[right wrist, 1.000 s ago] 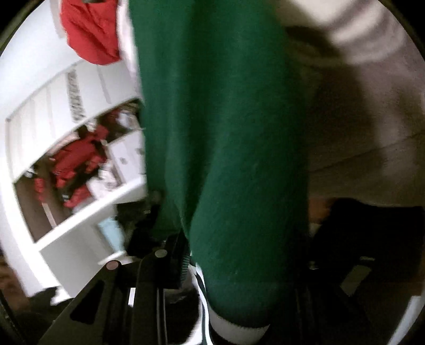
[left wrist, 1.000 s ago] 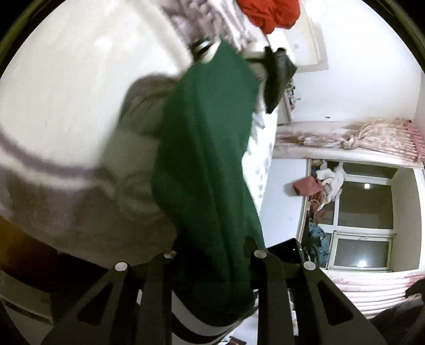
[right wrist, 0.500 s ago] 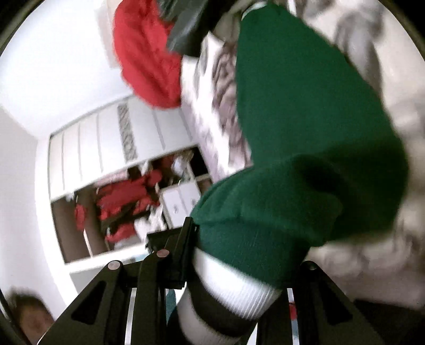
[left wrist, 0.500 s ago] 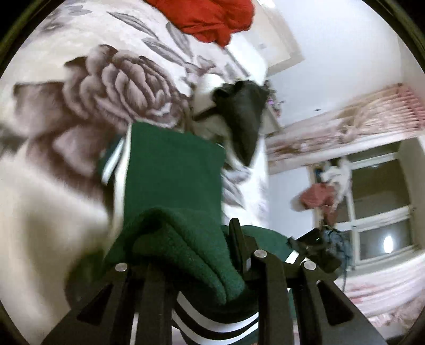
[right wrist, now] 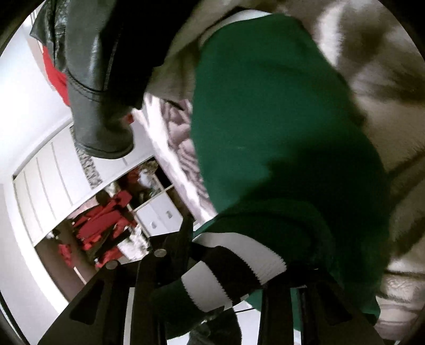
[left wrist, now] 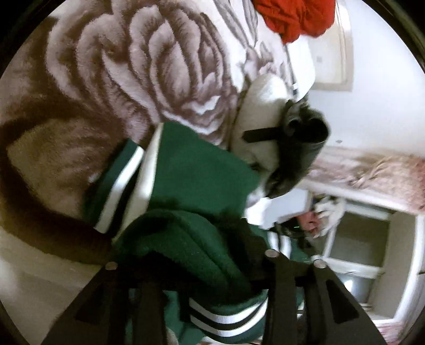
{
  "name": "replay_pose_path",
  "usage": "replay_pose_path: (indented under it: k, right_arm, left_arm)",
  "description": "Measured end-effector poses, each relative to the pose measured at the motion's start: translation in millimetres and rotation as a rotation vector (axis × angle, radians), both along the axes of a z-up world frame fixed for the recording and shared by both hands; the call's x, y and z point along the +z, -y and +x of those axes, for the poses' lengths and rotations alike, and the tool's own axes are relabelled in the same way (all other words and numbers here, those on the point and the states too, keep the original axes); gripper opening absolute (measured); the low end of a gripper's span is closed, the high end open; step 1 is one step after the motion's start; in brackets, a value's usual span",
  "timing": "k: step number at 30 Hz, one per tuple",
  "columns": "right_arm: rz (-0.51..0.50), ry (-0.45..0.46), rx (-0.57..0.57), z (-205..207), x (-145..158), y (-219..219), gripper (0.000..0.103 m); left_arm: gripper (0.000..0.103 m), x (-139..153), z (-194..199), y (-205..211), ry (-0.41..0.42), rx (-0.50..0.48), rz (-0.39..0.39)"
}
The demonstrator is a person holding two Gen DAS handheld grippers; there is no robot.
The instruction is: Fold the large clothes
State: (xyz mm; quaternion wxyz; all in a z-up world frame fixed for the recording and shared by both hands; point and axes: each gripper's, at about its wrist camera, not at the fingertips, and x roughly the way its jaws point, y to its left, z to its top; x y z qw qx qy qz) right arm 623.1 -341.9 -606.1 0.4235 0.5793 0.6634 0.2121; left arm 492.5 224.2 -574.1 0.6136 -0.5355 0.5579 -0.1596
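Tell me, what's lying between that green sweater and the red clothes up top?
In the left wrist view, flowered blanket fills most of the stretch between the green sweater and the red clothes, with a white-and-black jacket at the sweater's far edge.

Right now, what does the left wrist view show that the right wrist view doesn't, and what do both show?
Only the left wrist view shows the window and the big rose print on the blanket. Only the right wrist view shows the open wardrobe with red clothes inside. Both show the green sweater with striped cuffs bunched in that view's gripper, the black leather garment and the red garment.
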Motion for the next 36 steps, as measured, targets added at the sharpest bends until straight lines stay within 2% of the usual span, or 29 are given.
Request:
replay_pose_path:
  k: [1,2,3,4,6,9,10,11,12,13,15,16,18,19,22,25,27,28,29,31,32,34,36]
  right_arm:
    - [0.013,-0.003,-0.009,1,0,0,0.048]
    - [0.033,0.004,-0.027,4,2,-1,0.061]
    - [0.085,0.029,-0.068,9,7,2,0.063]
    - [0.134,0.051,-0.108,18,12,-4,0.067]
    - [0.174,0.098,-0.162,27,24,5,0.068]
    - [0.05,0.196,-0.117,33,50,22,0.072]
    - [-0.01,0.236,-0.078,31,57,27,0.074]
    - [-0.107,0.291,-0.005,27,67,29,0.079]
    - [-0.205,0.339,0.078,19,73,28,0.081]
    - [-0.276,0.366,0.152,12,73,24,0.083]
    - [-0.39,0.397,0.316,-5,56,22,0.085]
    - [-0.413,0.402,0.368,-13,40,27,0.086]
    - [-0.452,0.397,0.483,-20,2,18,0.086]
    - [-0.44,0.39,0.501,-19,-17,16,0.089]
    - [-0.28,0.321,0.459,-3,-66,9,0.1]
    - [-0.206,0.334,0.451,14,-79,-8,0.103]
    - [-0.194,0.381,0.453,18,-70,-21,0.102]
    - [-0.197,0.4,0.454,18,-64,-26,0.088]
    - [-0.173,0.404,0.428,18,-58,-28,0.062]
    - [-0.181,0.369,0.343,12,-48,-23,0.039]
    - [-0.175,0.318,0.25,3,-43,-13,0.034]
    - [-0.085,0.219,0.036,-25,-40,12,0.03]
    - [0.035,0.11,-0.227,-73,-36,43,0.029]
  left_arm:
    - [0.073,4,-2,-4,0.031,0.038,-0.052]
    - [0.093,9,-3,-8,0.059,0.077,-0.093]
    - [0.095,12,-1,-12,0.073,0.106,-0.117]
    - [0.095,16,-1,-17,0.088,0.133,-0.124]
    - [0.095,26,1,-25,0.129,0.16,-0.044]
    - [0.095,43,-1,-29,0.161,0.144,0.179]
    - [0.095,49,-7,-28,0.165,0.139,0.274]
    - [0.095,53,-13,-27,0.171,0.134,0.338]
    - [0.095,60,-25,-23,0.18,0.12,0.443]
    - [0.095,63,-33,-21,0.182,0.115,0.509]
    - [0.095,68,-59,-9,0.184,0.083,0.686]
    - [0.095,65,-74,-3,0.166,0.071,0.756]
    - [0.095,48,-98,6,0.128,0.053,0.804]
    - [0.095,39,-109,8,0.096,0.048,0.817]
    - [0.095,16,-138,9,0.006,0.062,0.802]
    - [0.095,12,-162,6,-0.016,0.104,0.794]
    - [0.095,11,-175,3,-0.039,0.133,0.818]
    - [0.095,12,-179,3,-0.048,0.14,0.829]
    - [0.095,11,-185,1,-0.061,0.154,0.838]
    - [0.095,12,-194,-3,-0.079,0.174,0.839]
    - [0.095,13,-198,-4,-0.089,0.177,0.842]
    - [0.095,16,-203,-7,-0.104,0.165,0.838]
    - [0.095,22,-210,-12,-0.098,0.13,0.86]
